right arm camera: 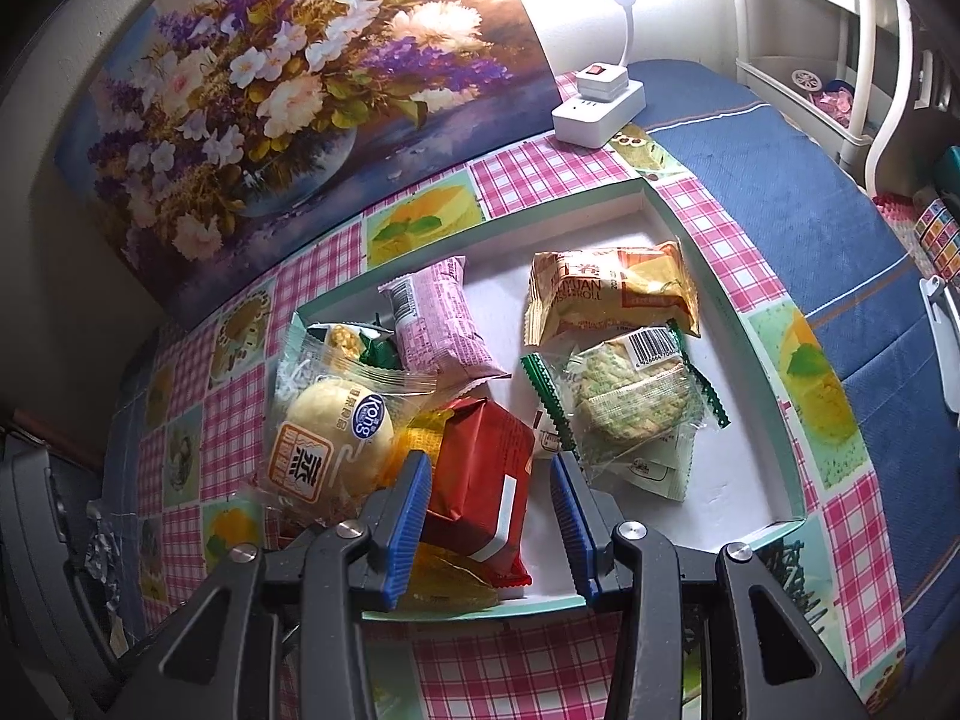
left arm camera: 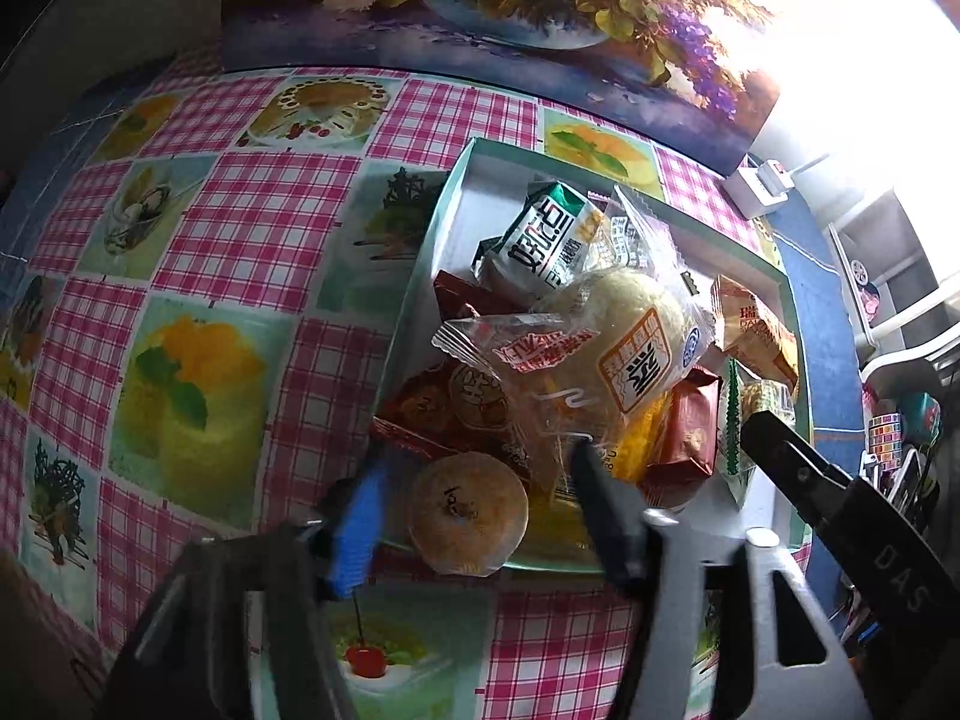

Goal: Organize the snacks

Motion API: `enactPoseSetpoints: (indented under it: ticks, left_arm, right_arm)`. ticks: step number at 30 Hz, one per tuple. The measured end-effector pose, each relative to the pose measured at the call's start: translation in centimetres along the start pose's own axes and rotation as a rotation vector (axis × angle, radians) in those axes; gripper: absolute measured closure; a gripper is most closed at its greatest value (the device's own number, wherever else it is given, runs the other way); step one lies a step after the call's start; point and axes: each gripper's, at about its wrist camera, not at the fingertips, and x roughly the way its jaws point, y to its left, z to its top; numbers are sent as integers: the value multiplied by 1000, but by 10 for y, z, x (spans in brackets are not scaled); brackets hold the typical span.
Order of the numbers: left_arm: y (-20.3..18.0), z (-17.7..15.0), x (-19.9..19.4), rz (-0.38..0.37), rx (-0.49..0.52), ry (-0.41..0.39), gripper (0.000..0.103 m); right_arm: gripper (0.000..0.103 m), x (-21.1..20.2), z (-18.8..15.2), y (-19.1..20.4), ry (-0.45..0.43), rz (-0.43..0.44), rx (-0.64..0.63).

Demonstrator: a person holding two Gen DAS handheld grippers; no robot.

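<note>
The left gripper (left arm camera: 474, 516) is standing open over the near corner of the tray (left arm camera: 456, 180) on the desk (left arm camera: 252, 228), with a round wrapped pastry (left arm camera: 468, 513) lying loose between its fingers. The right gripper (right arm camera: 491, 516) is closing on the red packet (right arm camera: 480, 480) in the same tray. Both snacks are likely handling as light, crinkly and crushable; gripping across the middle is advisable.
</note>
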Motion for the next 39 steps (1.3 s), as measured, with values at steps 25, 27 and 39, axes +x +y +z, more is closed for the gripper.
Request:
enactPoseSetpoints:
  ticks: [25,27,39]
  left_arm:
    - [50,12,-35,261,-159,-155,5]
    - [55,10,-36,282,-167,-160,5]
    - [70,-14,-47,376,-108,-183,5]
  right_arm:
    - [14,9,-3,7,17,-57,-31]
    - [8,10,-4,10,10,-69,-42]
    - [0,-2,-27,24,-39,-80,-126]
